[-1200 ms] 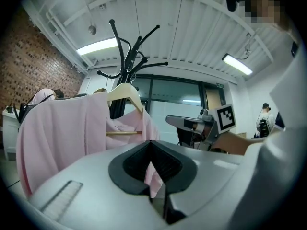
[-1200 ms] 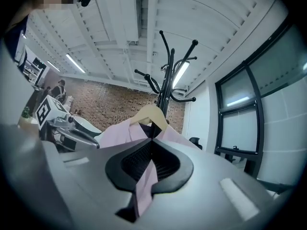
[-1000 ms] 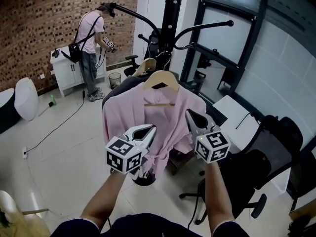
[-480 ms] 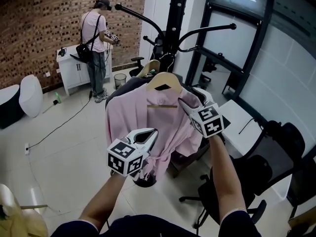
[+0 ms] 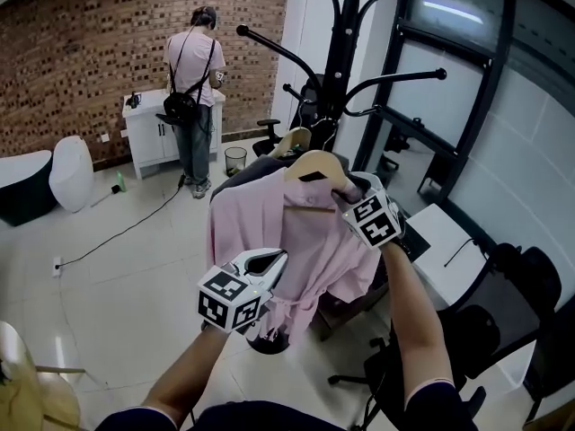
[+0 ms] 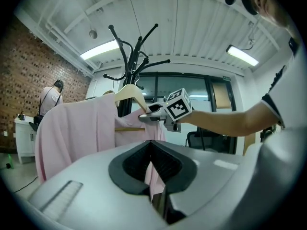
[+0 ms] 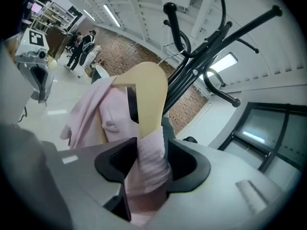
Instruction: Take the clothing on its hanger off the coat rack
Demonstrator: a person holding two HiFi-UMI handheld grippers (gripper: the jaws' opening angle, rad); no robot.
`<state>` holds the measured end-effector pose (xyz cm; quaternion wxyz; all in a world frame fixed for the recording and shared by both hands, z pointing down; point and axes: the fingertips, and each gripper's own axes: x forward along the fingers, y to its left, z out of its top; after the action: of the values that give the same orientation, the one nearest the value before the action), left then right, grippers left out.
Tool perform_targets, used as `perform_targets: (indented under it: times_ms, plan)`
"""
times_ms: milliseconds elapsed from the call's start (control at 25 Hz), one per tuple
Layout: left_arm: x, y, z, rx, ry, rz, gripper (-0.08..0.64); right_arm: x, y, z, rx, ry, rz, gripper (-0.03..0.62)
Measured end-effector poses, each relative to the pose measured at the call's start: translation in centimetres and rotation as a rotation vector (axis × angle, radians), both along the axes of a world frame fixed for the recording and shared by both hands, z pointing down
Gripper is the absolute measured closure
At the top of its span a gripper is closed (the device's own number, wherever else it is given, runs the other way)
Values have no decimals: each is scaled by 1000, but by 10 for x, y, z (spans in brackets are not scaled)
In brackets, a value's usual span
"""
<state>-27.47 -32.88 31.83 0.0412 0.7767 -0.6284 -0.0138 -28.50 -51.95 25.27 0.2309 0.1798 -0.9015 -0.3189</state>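
Note:
A pink garment (image 5: 269,232) hangs on a pale wooden hanger (image 5: 316,162) on the black coat rack (image 5: 346,52). My right gripper (image 5: 346,189) is up at the hanger's right shoulder. In the right gripper view its jaws (image 7: 146,162) are closing, with the cloth-covered hanger arm (image 7: 148,95) between the pads and touching both. My left gripper (image 5: 274,257) hovers lower, in front of the garment's hem, shut with nothing in it. The left gripper view shows the garment (image 6: 72,128) ahead and the rack (image 6: 129,56) behind it.
A second hanger (image 5: 292,140) with a dark garment hangs behind the pink one. A person (image 5: 198,88) stands at a white cabinet (image 5: 153,137) by the brick wall. A black office chair (image 5: 485,321) and a white table (image 5: 440,232) are to the right.
My right gripper has risen from beside the garment's lower part to the hanger's right shoulder and taken it between its jaws. The left gripper has hardly moved.

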Motion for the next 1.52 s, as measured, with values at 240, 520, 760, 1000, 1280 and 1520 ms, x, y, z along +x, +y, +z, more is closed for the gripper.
perform_targets:
  times_ms: [240, 520, 760, 1000, 1280, 1520]
  plan:
    - [-6, 8, -2, 2, -8, -15, 548, -4, -2, 1, 97, 32, 21, 509]
    - [-8, 15, 0, 1, -8, -18, 548, 3, 0, -2, 94, 17, 41, 518]
    - [-10, 25, -2, 12, -6, -11, 548, 14, 7, -25, 93, -45, 69, 520]
    - [-2, 31, -5, 22, -1, 32, 548, 41, 19, -49, 143, -83, 128, 520]
    - [24, 39, -9, 33, -9, 151, 548, 99, 49, -56, 142, -115, 218, 520]
    - [61, 49, -1, 25, -10, 299, 548, 172, 85, -52, 135, -139, 354, 520]
